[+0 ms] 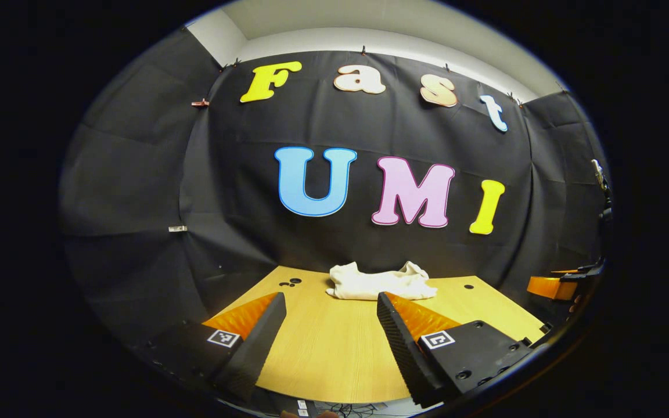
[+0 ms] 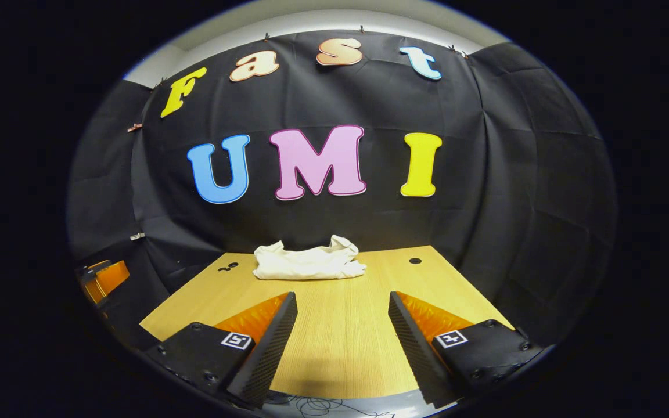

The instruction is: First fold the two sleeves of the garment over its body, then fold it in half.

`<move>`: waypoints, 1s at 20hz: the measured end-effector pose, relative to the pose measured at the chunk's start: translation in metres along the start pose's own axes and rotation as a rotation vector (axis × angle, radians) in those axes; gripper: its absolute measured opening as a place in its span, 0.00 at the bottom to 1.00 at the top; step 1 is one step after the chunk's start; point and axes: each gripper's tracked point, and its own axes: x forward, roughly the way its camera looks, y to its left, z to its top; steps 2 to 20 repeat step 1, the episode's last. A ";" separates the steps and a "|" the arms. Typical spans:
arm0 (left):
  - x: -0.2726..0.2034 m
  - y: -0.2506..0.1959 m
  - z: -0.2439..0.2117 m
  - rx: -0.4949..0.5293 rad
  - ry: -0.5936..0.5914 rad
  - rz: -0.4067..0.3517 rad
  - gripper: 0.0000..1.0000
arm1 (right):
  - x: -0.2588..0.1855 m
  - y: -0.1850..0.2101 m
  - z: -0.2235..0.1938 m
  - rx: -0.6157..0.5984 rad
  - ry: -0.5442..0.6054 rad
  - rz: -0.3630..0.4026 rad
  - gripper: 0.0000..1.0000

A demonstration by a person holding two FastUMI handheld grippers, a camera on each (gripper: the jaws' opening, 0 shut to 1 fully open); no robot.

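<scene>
1. Left gripper [image 1: 330,306] is sitting nearest the lens in the left gripper view, its two fingers [image 1: 265,331] spreading wide at the bottom of the picture. The jaws are standing released, gripping nothing, with bare wood showing between them.
2. It is hovering over the near part of the table [image 1: 334,360], well apart from the garment.
3. Right gripper [image 2: 341,305] is likewise sitting nearest the lens in the right gripper view, fingers [image 2: 276,334] parted wide, jaws released and empty, the near edge of the table [image 2: 340,354] lying under them.
4. Each gripper body is carrying a small square black-and-white marker on either side of the gap.
5. In the left gripper view, going left to right: black cloth wall, then small dark holes [image 1: 290,283] in the wood at the far left, then the garment [image 1: 378,281], then a single hole at the far right, then part of the other gripper at the far right edge.
6. The garment [image 2: 308,260] is white and is lying bunched in a crumpled heap at the far edge of the table, just beside the cloth wall, roughly centred.
7. Its sleeves cannot be told apart in the heap.
8. In the right gripper view, part of the other gripper is showing at the far left edge, off the table's side.
9. Loose dark cables are trailing below the table's near edge.
</scene>
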 end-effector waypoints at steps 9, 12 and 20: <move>0.001 0.000 0.002 0.012 -0.001 0.003 0.98 | 0.003 -0.001 0.000 0.006 0.000 0.005 0.97; 0.001 0.000 0.002 0.012 -0.001 0.003 0.98 | 0.003 -0.001 0.000 0.006 0.000 0.005 0.97; 0.001 0.000 0.002 0.012 -0.001 0.003 0.98 | 0.003 -0.001 0.000 0.006 0.000 0.005 0.97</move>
